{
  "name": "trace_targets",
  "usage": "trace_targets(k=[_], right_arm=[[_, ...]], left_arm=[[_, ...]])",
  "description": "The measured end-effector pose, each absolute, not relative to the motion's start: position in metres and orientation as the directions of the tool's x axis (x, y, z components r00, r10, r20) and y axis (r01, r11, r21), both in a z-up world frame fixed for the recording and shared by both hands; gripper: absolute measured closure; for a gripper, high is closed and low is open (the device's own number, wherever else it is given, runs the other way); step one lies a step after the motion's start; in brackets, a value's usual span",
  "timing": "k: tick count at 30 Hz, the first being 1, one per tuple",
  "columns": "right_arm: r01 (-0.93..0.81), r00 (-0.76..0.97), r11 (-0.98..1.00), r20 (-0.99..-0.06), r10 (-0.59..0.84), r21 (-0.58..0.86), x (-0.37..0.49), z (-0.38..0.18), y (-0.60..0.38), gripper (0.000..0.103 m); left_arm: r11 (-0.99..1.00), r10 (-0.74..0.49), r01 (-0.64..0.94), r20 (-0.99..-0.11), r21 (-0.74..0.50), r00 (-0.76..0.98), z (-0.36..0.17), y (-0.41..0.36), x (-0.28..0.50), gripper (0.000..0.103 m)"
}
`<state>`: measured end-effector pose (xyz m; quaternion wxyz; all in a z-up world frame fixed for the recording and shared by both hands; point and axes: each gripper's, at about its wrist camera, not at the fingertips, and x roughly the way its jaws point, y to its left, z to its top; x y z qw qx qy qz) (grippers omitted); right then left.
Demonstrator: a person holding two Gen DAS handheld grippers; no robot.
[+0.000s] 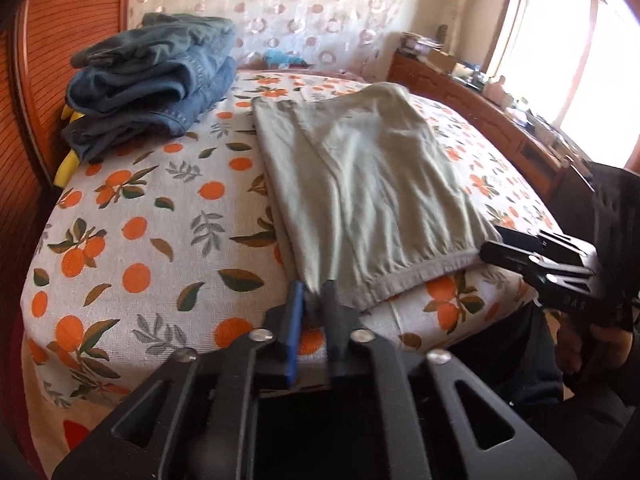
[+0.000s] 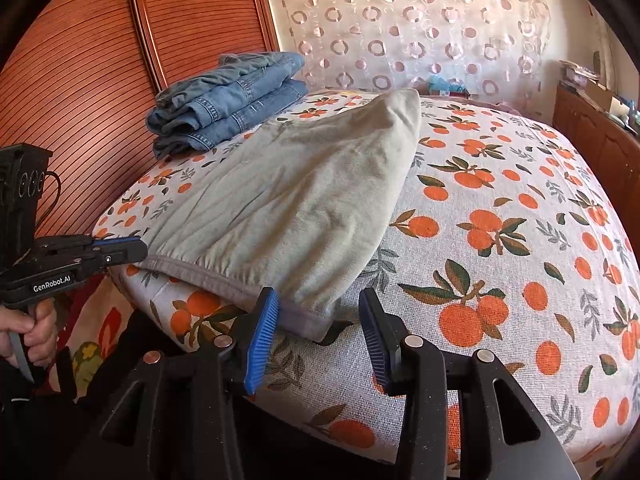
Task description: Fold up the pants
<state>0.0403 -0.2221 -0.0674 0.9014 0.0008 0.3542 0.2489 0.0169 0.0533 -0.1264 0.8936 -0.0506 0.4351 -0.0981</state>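
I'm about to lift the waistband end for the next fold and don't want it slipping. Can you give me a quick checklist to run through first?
1. Left tool shut on the near left corner of the pale green cotton pants: ok, fingers look closed on fabric.
2. Right tool gripping the near right corner at the elastic waistband: not ok, its fingers stand apart with the corner between them.
3. Pants lying flat: ok, only mild wrinkles.
4. Far end free to lift: cannot tell; it bunches up slightly.
5. Stack of folded blue denim jeans out of the way: ok, it sits apart by the headboard.
6. Room on the orange-print bedsheet: ok.
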Motion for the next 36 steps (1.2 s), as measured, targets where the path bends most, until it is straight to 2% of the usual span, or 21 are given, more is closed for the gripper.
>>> trace_targets(k=[2,7,14,16,20,29,30,31,36], right_arm=[[-0.445,0.623,0.878,-0.641,0.447,0.180,0.040,-0.067,-0.222,0.059],[-0.441,0.623,0.878,-0.642,0.447,0.184,0.039,-0.067,-0.224,0.059],[-0.444,0.622,0.878,-0.644,0.445,0.178,0.037,-0.066,-0.225,0.058],[-0.445,0.623,0.878,-0.643,0.446,0.178,0.037,-0.067,-0.225,0.058],[-0.447,0.623,0.877,-0.642,0.448,0.178,0.037,-0.067,-0.226,0.058],[-0.447,0.621,0.877,-0.643,0.448,0.179,0.035,-0.067,-0.226,0.057],[-0.447,0.621,0.876,-0.643,0.449,0.180,0.035,-0.067,-0.226,0.057],[-0.447,0.620,0.876,-0.642,0.451,0.183,0.035,-0.067,-0.227,0.057],[-0.447,0.606,0.868,-0.640,0.472,0.217,0.036,-0.067,-0.230,0.057]], left_arm=[[0.976,-0.219,0.125,-0.771,-0.180,0.599,-0.127,0.054,0.019,0.084],[0.976,-0.216,0.124,-0.767,-0.177,0.605,-0.129,0.052,0.019,0.082],[0.983,-0.185,0.104,-0.762,-0.154,0.620,-0.129,0.054,0.015,0.071],[0.984,-0.179,0.103,-0.765,-0.147,0.618,-0.128,0.053,0.015,0.071],[0.968,-0.249,0.137,-0.761,-0.210,0.600,-0.129,0.051,0.013,0.071],[0.970,-0.242,0.133,-0.748,-0.204,0.618,-0.130,0.049,0.016,0.071],[0.970,-0.240,0.136,-0.745,-0.200,0.622,-0.131,0.048,0.016,0.073],[0.969,-0.248,0.151,-0.742,-0.197,0.622,-0.131,0.046,0.015,0.080],[0.969,-0.247,0.175,-0.738,-0.175,0.628,-0.130,0.039,0.012,0.088]])
